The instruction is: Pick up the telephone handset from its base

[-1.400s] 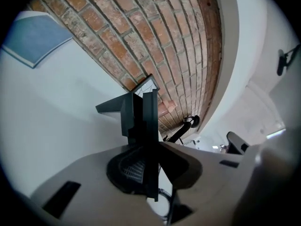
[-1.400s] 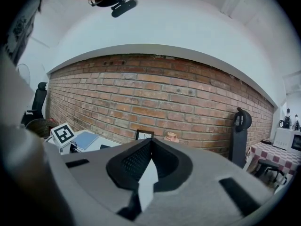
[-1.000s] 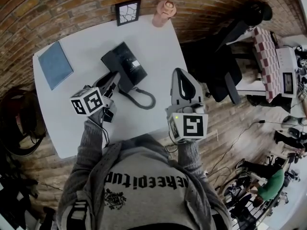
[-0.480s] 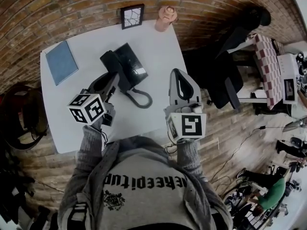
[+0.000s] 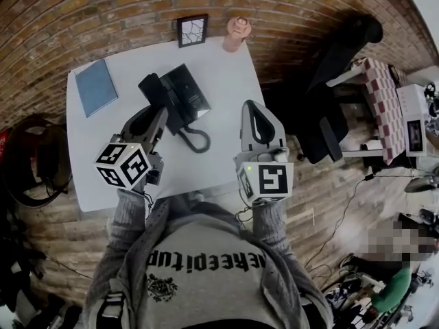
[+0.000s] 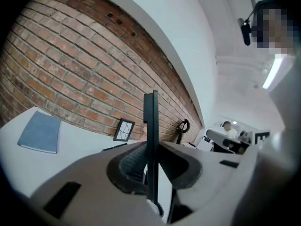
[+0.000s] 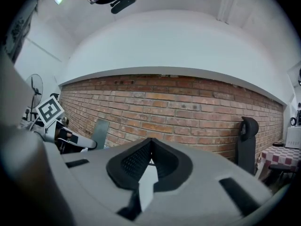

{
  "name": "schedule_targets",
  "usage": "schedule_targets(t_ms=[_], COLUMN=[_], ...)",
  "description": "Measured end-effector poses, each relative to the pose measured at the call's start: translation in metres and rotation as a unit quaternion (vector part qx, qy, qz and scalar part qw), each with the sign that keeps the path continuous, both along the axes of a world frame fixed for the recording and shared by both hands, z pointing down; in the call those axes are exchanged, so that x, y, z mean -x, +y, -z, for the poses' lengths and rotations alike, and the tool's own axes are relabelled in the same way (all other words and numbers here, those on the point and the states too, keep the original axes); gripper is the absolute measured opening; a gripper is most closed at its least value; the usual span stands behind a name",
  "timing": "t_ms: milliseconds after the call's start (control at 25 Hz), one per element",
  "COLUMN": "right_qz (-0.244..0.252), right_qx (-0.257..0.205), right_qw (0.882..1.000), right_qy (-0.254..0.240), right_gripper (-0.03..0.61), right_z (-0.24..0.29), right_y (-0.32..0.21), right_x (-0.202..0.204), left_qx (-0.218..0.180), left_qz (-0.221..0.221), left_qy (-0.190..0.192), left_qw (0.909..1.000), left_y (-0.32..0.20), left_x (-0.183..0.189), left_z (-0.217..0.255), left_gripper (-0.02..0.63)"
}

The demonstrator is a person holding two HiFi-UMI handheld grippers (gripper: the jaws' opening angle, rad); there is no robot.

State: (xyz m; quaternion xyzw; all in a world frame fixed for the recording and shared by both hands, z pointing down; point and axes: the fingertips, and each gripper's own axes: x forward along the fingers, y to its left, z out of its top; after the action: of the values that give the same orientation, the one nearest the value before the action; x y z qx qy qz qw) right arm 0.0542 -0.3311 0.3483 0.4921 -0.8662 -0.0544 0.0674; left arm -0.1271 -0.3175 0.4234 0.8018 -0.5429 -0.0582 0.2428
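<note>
- The left tongs [image 5: 162, 111] are sitting lower in the head view than a second ago. Their marker cube [image 5: 123, 164] is dropping toward the lower left of the frame and showing different faces.
- The tip of the left tongs is pointing at the near end of the telephone handset [image 5: 152, 90], just beside it; I cannot tell whether they are touching.
- The handset is lying along the left side of its base [image 5: 186, 94], as in the earlier frames, left of centre on the white worktop [image 5: 219, 74]. Its coiled cord [image 5: 195, 140] is looping just below the base.
- The left tongs are staying clenched. In the left gripper view the jaws are meeting, and a thin dark strip is standing upright along the seam; I cannot tell what it is.
- The right tongs [image 5: 252, 104] are hanging at centre right, much where they were, clenched and holding nothing, with bare worktop showing through the gap behind their tips.
- Writing: mirrored letters are running across the person's top [image 5: 206, 259]; "KEEpitu" can be made out, the rest not.
- The cubes are showing black-and-white square markers with no words. A small pale label on the base is too small to read.
</note>
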Motion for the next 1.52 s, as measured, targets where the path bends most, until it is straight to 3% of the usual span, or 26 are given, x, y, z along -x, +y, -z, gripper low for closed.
schedule_targets(t_ms=[920,1520], right_qz=[0.026,0.019], right_qx=[-0.048,-0.065], right_qw=[0.998,0.997], right_qy=[-0.013,-0.021], right_gripper=[0.003,0.003], right_z=[0.039,0.052], right_y=[0.059,0.095], right_x=[-0.022,-0.046], left_qx=[-0.087,-0.127], left_qz=[0.061,0.092], left_qy=[-0.069,-0.122], left_qw=[0.9919,0.9800], left_y=[0.077,0.117], left_x=[-0.007,-0.017], left_z=[0.079,0.106], left_gripper=[0.071,0.071])
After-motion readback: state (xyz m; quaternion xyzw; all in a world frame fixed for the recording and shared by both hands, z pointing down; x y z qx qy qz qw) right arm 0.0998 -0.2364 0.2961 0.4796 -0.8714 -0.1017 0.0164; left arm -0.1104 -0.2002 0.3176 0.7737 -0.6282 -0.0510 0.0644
